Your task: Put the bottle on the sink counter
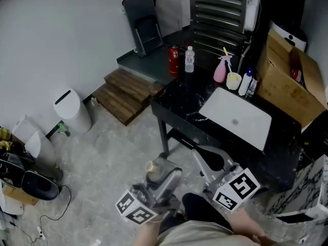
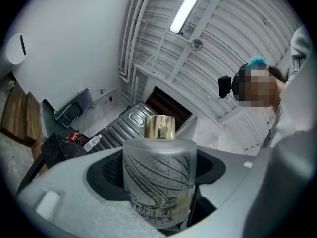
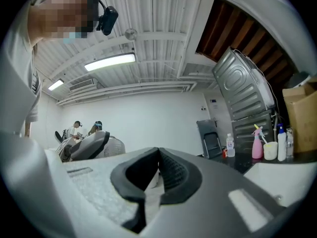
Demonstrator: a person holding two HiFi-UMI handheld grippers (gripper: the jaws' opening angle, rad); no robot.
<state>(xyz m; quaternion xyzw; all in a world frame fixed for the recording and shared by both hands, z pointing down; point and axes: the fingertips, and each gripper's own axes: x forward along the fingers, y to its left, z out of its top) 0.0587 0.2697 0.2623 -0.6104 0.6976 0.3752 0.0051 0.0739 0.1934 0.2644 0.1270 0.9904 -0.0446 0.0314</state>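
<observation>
The left tongs (image 2: 158, 202) clamp an upright frosted bottle (image 2: 158, 182) with a gold cap (image 2: 160, 127).

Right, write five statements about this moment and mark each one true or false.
1. The left gripper is shut on the frosted bottle. True.
2. The frosted bottle stands on the sink counter. False: it is held in the left gripper's jaws above the floor, short of the counter.
3. The right gripper has its jaws together with nothing between them. True.
4. The pink spray bottle lies in the white basin. False: it stands upright on the counter behind the basin.
5. The frosted bottle has a gold cap. True.
</observation>
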